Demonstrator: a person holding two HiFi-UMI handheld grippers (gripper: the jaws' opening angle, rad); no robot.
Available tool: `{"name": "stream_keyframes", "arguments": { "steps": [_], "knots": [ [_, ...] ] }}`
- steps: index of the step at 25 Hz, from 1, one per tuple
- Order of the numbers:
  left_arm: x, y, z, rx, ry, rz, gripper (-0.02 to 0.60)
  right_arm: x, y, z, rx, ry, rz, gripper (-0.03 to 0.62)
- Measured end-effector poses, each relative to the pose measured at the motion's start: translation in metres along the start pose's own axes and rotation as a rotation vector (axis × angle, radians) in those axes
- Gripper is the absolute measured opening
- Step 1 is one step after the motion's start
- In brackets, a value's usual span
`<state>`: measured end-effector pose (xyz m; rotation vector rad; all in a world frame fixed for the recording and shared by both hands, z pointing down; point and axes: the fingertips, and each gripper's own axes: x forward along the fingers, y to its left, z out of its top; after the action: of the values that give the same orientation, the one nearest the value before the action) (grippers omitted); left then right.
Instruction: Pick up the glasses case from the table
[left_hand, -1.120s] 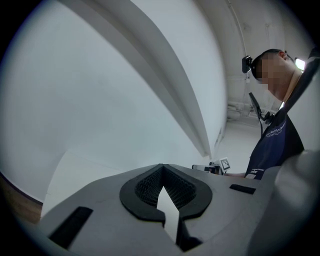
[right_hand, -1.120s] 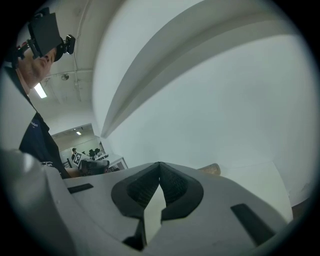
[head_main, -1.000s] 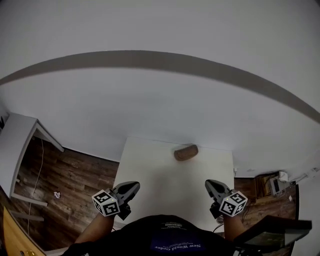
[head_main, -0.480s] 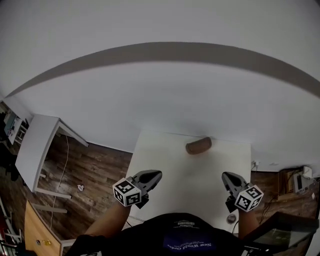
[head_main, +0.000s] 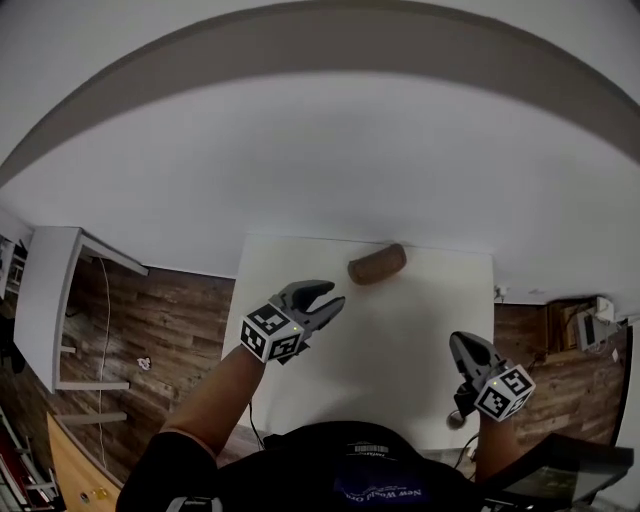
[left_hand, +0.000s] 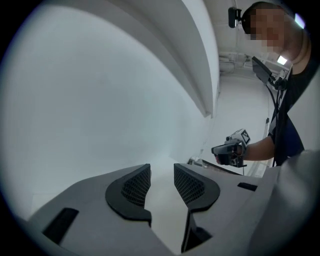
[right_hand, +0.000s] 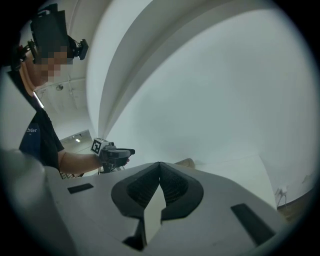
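The brown, oblong glasses case (head_main: 377, 265) lies near the far edge of the white table (head_main: 400, 340); only its end (right_hand: 186, 162) peeks over the jaws in the right gripper view. My left gripper (head_main: 333, 297) hovers over the table short of the case and to its left, not touching it. Its jaws have just been opening and stand a little apart with nothing between them (left_hand: 161, 172). My right gripper (head_main: 458, 342) stays shut and empty (right_hand: 159, 165) above the table's near right part, well back from the case.
A white wall rises directly behind the table. Dark wood floor (head_main: 170, 330) lies to the left, with a white desk (head_main: 50, 300) beyond it. Boxes and cables (head_main: 590, 325) sit on the floor at the right.
My left gripper has moved forward over the table toward the case and its jaws have parted. The right gripper has shifted slightly toward the near right edge and remains shut.
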<state>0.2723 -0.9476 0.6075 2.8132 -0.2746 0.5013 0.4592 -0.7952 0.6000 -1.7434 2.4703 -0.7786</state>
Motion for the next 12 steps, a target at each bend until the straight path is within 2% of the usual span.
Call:
{"name": "stream_keyframes", "arguments": {
  "steps": [4,12],
  "knots": [
    [0.045,0.022,-0.008,0.030,0.049,-0.022,0.199,0.011,-0.030,-0.013,0.016,0.020,-0.017,-0.011],
    [0.118,0.060,-0.036,0.054,0.155,-0.075,0.350,0.054,-0.068,-0.026,0.025,0.046,0.002,-0.011]
  ]
}}
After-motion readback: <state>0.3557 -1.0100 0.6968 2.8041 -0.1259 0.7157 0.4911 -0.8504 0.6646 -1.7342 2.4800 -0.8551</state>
